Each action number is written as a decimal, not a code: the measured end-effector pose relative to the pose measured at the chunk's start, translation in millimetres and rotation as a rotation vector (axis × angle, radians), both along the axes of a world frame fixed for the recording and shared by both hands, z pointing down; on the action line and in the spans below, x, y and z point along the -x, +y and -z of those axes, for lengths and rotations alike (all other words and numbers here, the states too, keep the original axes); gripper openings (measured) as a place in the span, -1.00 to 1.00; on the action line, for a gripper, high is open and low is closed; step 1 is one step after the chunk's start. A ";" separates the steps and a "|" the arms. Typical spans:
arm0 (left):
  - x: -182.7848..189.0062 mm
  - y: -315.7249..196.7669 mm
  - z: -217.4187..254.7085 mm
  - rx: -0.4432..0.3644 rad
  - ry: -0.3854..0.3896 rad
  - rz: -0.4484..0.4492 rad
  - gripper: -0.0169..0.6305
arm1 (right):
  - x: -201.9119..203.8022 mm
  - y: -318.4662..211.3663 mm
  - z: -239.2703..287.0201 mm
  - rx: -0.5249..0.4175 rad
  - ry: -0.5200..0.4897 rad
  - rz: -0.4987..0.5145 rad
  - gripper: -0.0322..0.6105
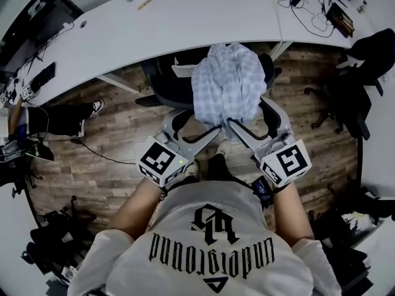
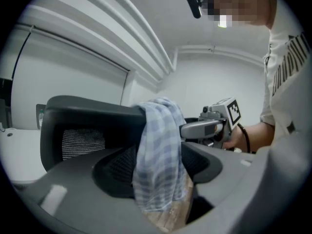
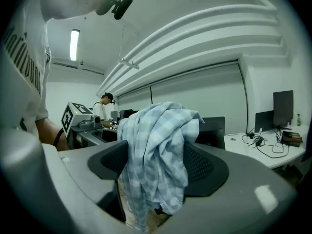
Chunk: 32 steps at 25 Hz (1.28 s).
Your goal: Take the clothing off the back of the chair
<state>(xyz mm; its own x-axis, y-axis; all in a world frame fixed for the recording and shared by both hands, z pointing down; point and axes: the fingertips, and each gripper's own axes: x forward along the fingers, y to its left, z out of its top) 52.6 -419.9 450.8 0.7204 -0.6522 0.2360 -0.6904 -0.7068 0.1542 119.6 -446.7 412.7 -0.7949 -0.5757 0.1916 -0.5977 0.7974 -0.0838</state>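
A light-blue checked shirt [image 1: 228, 82] hangs bunched over the back of a black office chair [image 1: 163, 91] in front of the desk. My left gripper [image 1: 196, 123] is open at the shirt's lower left, and my right gripper [image 1: 250, 116] is open at its lower right. In the left gripper view the shirt [image 2: 158, 155] hangs between my wide jaws, beside the chair back [image 2: 87, 113], with the right gripper [image 2: 214, 123] beyond it. In the right gripper view the shirt [image 3: 161, 145] also hangs between the spread jaws, and no pad presses on it. The left gripper [image 3: 80, 118] shows behind.
A long white desk [image 1: 185, 23] runs behind the chair, with cables [image 1: 308, 11] on its right part. Another black chair [image 1: 355, 91] stands to the right. A seated person's legs [image 1: 62, 119] reach in from the left. A monitor [image 3: 282, 106] stands on the desk.
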 end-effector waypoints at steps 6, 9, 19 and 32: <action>-1.4 3.1 -2.5 0.008 -0.002 -0.013 -0.31 | 8.9 8.1 -2.2 -0.025 0.025 0.036 -0.17; -2.3 8.9 -2.2 0.000 -0.023 -0.021 -0.69 | 10.0 16.4 1.0 -0.055 0.041 0.028 -0.59; -1.6 41.5 29.1 -0.078 -0.019 -0.115 -0.73 | 16.1 48.7 25.9 -0.114 0.045 -0.039 -0.71; 17.5 128.5 66.1 -0.171 0.026 -0.274 -0.73 | 39.0 145.7 61.2 -0.195 0.046 -0.186 -0.71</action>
<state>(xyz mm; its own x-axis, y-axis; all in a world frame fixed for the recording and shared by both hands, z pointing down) 35.1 -291.4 384.7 0.8790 -0.4617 0.1194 -0.4682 -0.8830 0.0321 80.6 -301.0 351.4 -0.6648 -0.7407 0.0965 -0.7352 0.6717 0.0910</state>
